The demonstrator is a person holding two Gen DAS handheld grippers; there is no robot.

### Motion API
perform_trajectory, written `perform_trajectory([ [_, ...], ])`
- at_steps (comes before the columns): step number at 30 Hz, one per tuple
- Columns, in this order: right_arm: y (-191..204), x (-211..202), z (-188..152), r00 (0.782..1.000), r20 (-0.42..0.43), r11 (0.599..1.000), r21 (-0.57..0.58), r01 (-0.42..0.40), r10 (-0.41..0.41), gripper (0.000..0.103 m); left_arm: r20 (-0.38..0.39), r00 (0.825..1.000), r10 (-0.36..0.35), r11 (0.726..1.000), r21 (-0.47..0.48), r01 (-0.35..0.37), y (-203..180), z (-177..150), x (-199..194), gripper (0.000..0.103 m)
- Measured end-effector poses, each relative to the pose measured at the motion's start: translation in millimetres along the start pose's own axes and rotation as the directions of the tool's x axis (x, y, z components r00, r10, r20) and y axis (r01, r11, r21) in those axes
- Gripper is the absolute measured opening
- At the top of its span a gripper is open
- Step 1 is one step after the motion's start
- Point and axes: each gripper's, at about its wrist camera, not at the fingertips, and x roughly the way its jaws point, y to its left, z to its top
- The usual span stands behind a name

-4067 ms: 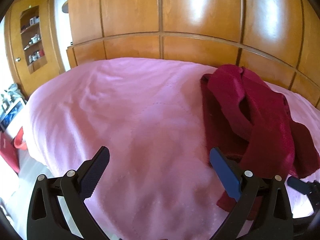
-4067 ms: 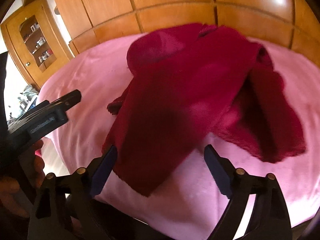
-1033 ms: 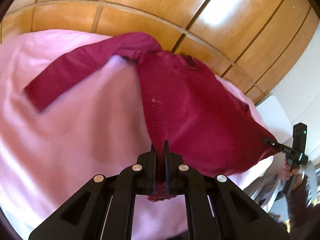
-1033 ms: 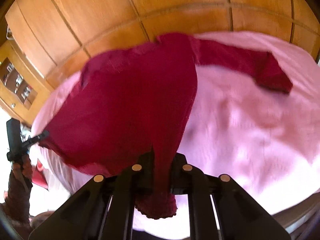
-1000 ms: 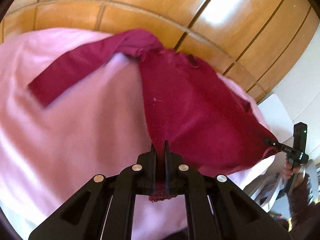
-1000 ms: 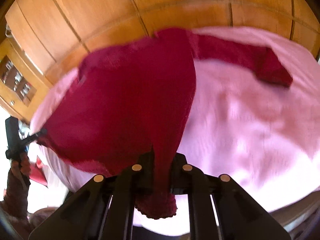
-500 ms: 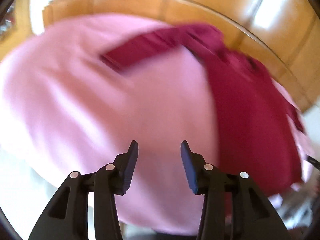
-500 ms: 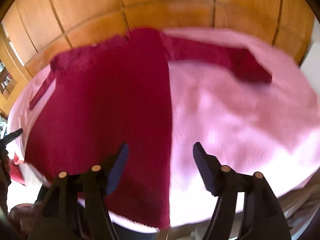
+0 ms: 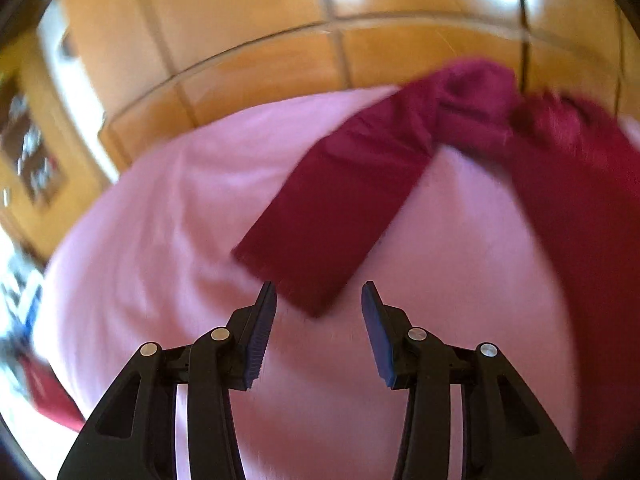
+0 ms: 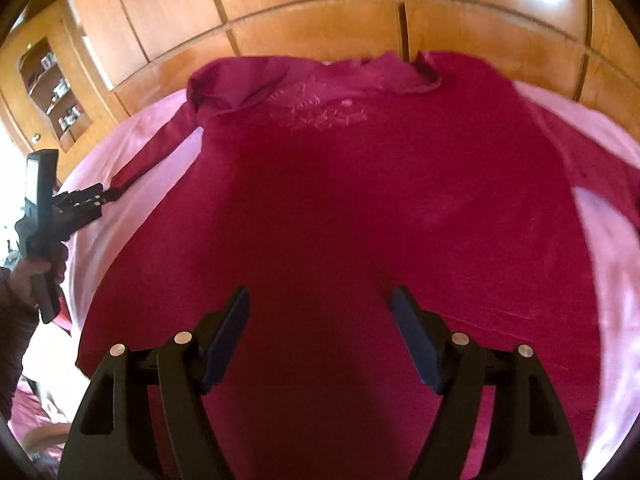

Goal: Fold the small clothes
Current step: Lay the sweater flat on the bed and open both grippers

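Left wrist view: the left gripper point(image 9: 318, 300) hangs over the pink cover point(image 9: 132, 248), jaws parted to a moderate gap after just opening, nothing between them. The cuff end of the sleeve point(image 9: 340, 208) lies flat just beyond the fingertips, apart from both pads. The sleeve runs up and right to the bunched shoulder of the red top point(image 9: 580, 184), whose body fills the right edge. Bare cover stretches left of the sleeve to the bed's edge. Wood panels point(image 9: 260, 20) stand right behind the bed. The picture is blurred.

Right wrist view: the right gripper point(image 10: 320, 312) is spread wide, jaws lately opening, and empty; the top point(image 10: 340, 200) lies spread flat beneath it, collar toward the panels point(image 10: 320, 0), a faint emblem on the chest. Only here does the whole body show, its hem near the bed's near edge, cover point(image 10: 612, 280) free on the right. At left a hand point(image 10: 30, 276) holds the left gripper point(image 10: 100, 196) by the sleeve end point(image 10: 132, 172); whether they touch I cannot tell. A wall cabinet point(image 10: 52, 92) holds small jars on open shelves.
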Motion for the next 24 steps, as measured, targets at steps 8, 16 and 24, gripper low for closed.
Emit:
perform_trajectory([
  [8, 1, 31, 6, 0.999, 0.037, 1.000, -0.001, 0.024, -0.024, 0.076, -0.063, 0.998, -0.022, 1.000, -0.023, 0.021, 13, 16, 39, 0.004],
  [16, -3, 29, -1, 0.997, 0.081, 1.000, -0.014, 0.014, -0.012, 0.082, 0.210, 0.918, -0.337, 0.815, -0.423, 0.396, 127, 53, -70, 0.004],
  [24, 0, 30, -1, 0.996, 0.089, 0.999, -0.026, 0.023, -0.021, 0.084, 0.199, 0.938, -0.283, 0.691, -0.636, 0.343, 208, 75, -66, 0.004],
])
